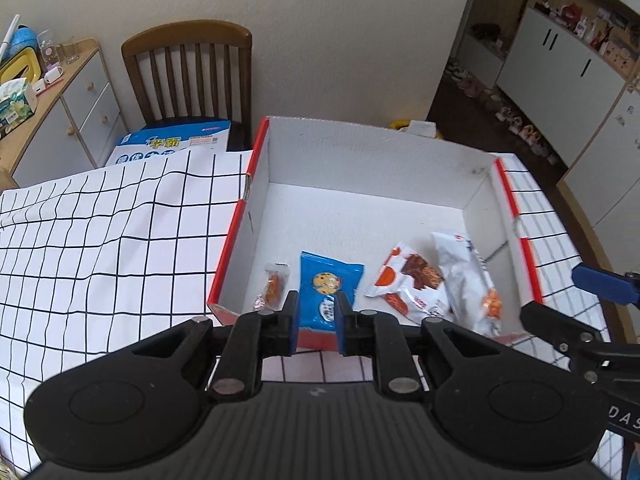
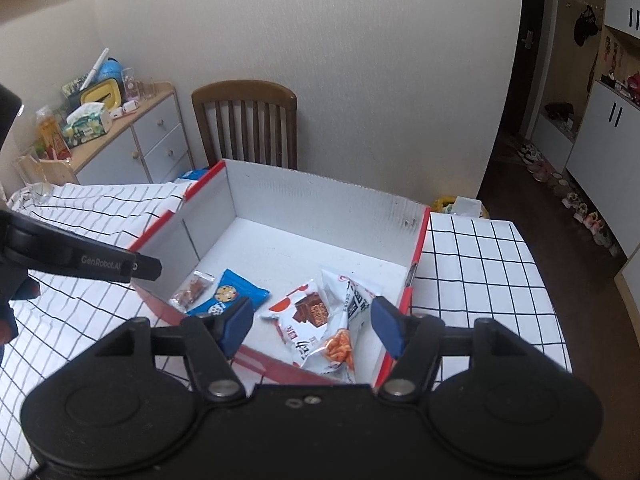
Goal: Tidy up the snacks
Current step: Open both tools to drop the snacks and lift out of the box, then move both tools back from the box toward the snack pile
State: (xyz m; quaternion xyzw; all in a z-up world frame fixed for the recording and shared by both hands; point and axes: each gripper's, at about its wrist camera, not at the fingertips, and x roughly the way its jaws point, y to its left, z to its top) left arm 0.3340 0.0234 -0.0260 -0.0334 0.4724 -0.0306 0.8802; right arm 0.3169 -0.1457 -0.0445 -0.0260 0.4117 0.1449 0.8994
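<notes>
Open cardboard box, white inside w/ red outer edges, sits on the table under a black-grid white cloth, toward the table's far right corner. All four snacks lie along the box's near wall. From left: small clear-wrapped snack, blue cookie packet, white-and-orange packet w/ brown squares printed on it, then a white bag lying partly over that packet; its label is too blurred to read.

Left gripper hangs over the near box wall, just above the blue cookie packet, jaws nearly closed w/ only a narrow gap, nothing held. Right gripper hovers above the white bag and the orange-white packet, jaws spread wide, nothing between the pads; bag looks crumpled, prob. resting free on the box floor.

Wooden chair stands behind the table's far edge.
</notes>
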